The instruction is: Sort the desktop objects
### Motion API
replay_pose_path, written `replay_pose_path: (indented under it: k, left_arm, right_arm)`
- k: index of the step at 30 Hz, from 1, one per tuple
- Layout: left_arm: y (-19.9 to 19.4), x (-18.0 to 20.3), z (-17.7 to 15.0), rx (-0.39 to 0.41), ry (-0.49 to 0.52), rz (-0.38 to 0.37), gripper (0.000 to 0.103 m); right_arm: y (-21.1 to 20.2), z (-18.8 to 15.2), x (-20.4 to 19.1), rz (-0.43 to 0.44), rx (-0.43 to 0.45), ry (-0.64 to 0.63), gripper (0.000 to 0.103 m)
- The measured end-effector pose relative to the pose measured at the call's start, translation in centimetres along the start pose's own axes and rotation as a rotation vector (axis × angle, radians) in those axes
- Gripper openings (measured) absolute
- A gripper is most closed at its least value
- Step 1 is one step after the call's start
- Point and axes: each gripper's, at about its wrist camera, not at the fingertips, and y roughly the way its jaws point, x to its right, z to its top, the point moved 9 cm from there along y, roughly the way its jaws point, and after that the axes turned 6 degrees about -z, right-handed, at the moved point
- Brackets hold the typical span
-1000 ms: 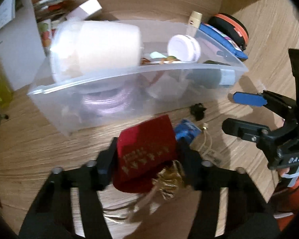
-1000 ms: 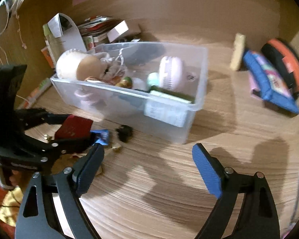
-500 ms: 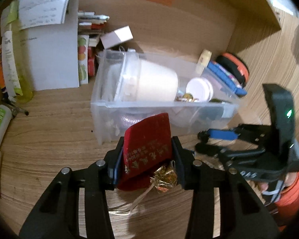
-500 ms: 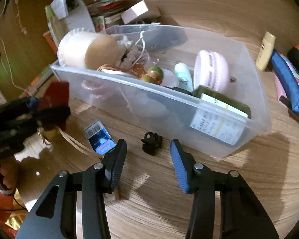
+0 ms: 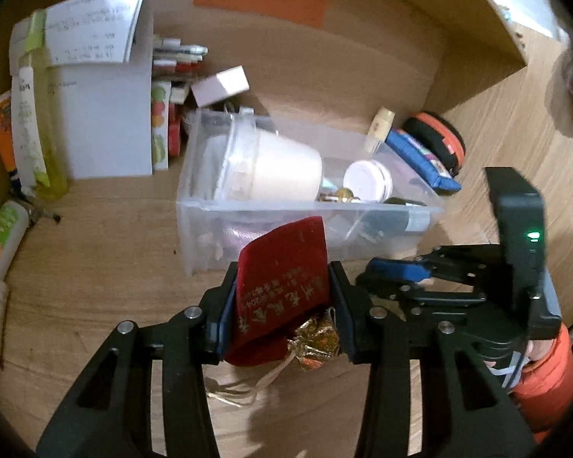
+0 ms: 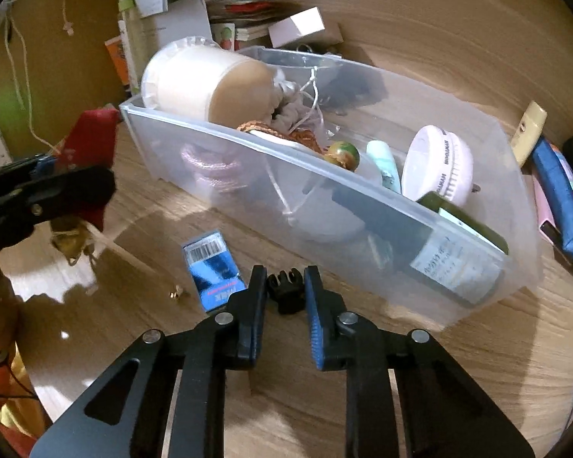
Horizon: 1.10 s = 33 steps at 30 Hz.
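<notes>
On the wooden desk just before the clear plastic bin (image 6: 363,194), right gripper (image 6: 285,292) pinches a small black claw hair clip (image 6: 286,290); lift straight, it's hard, toothed, slippery. Left gripper (image 5: 282,305) clamps a soft red velvet pouch (image 5: 282,286) with crinkly gold tassel, held above the desk; drop into bin.

Right gripper (image 6: 285,297) closing on a black clip (image 6: 286,292)

The clip is lying just before the clear bin (image 6: 363,206), a blue card (image 6: 213,271) sitting beside it.
</notes>
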Motion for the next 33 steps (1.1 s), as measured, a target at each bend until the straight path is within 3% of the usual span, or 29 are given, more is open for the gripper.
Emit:
replay_pose_path:
  k: [7, 15, 24, 28, 33]
  left_arm:
    - [-0.9, 3.7, 2.3, 0.033, 0.060, -0.035, 0.043]
    - [-1.4, 6.7, 7.5, 0.099, 0.110, -0.058, 0.043]
    - [-0.1, 8.5, 13.2, 0.159, 0.143, -0.074, 0.043]
    - [2.9, 8.2, 14.0, 0.138, 0.134, -0.071, 0.044]
    - [7.8, 7.2, 12.2, 0.022, 0.137, -0.063, 0.044]
  right_arm:
    - [-3.2, 0.2, 2.3, 0.024, 0.060, 0.076, 0.018]
    - [-7.9, 2.3, 6.1, 0.026, 0.186, 0.123, 0.018]
    - [-9.3, 5.2, 9.0, 0.001, 0.267, 0.115, 0.018]
    - [-8.8, 6.2, 9.7, -0.007, 0.278, 0.110, 0.018]
    - [-6.4, 6.3, 10.2, 0.008, 0.259, 0.139, 0.018]
